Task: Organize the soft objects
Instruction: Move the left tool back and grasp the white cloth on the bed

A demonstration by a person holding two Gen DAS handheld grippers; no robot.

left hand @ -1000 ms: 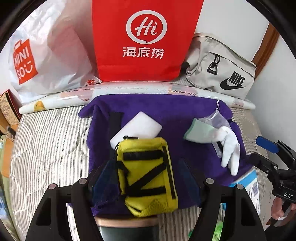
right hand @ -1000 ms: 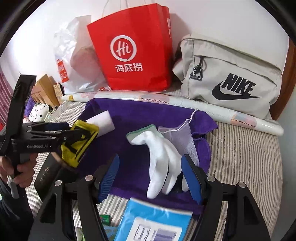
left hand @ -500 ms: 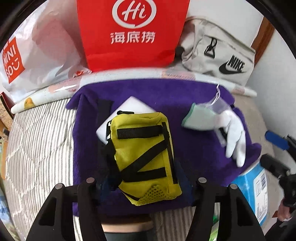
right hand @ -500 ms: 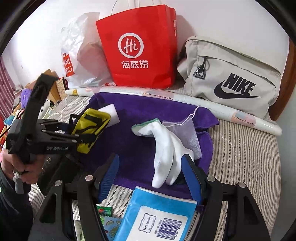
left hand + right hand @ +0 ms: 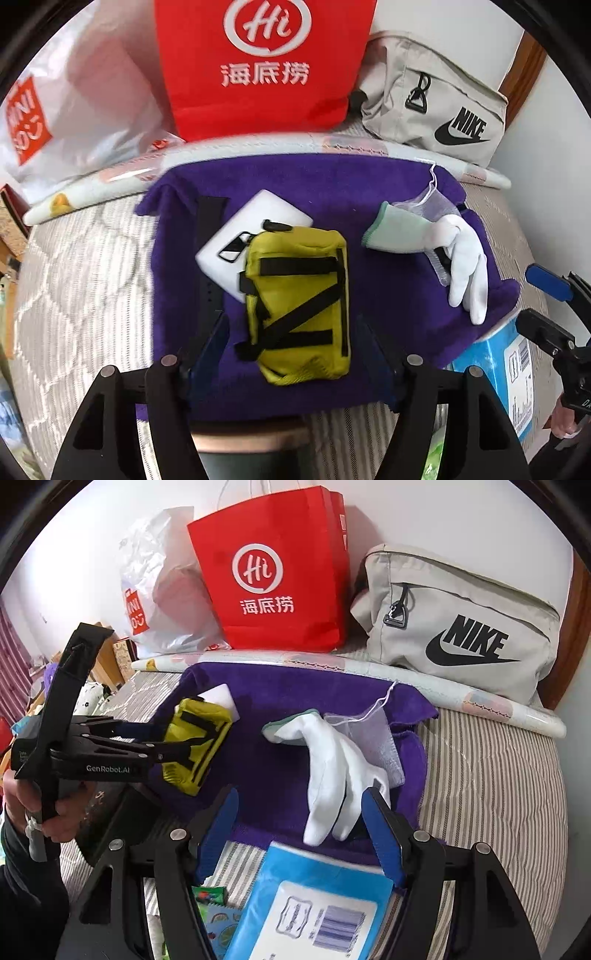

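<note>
Change: a second ago my left tongs [image 5: 291, 321] had the pouch [image 5: 299, 295] low and close in between the fingers. Half a second back they pinched in, and now the jaws are opening again. The pouch sits further out and flat on the towel [image 5: 332, 192]. In the left wrist view, purple shows on both sides between pads and pouch, so I read it as let go, with the pouch between the fingers but not clamped. From the right wrist view the left tips overlap the pouch, so contact can't be checked there.

Meaning for the task: the pouch looks placed, so that step is likely done. The glove [image 5: 332, 768] is probably next.

Right tongs [image 5: 301, 794]: apart, holding nothing, same width as before, hanging over the glove's fingertips.

Pouch location: centre-left of the towel. Its far end lies over a corner of the white block [image 5: 255, 218], and it is well apart from the glove on the right side.

Pouch orientation: strap face up. The long axis runs away from me toward the red bag [image 5: 266, 66], leaning slightly left at the far end. The zip-pull end points at the red bag and the mesh end points back at my left tongs.

Glove: cuff toward the back left, fingers toward my right tongs, partly over a mesh bag [image 5: 373, 731].
</note>
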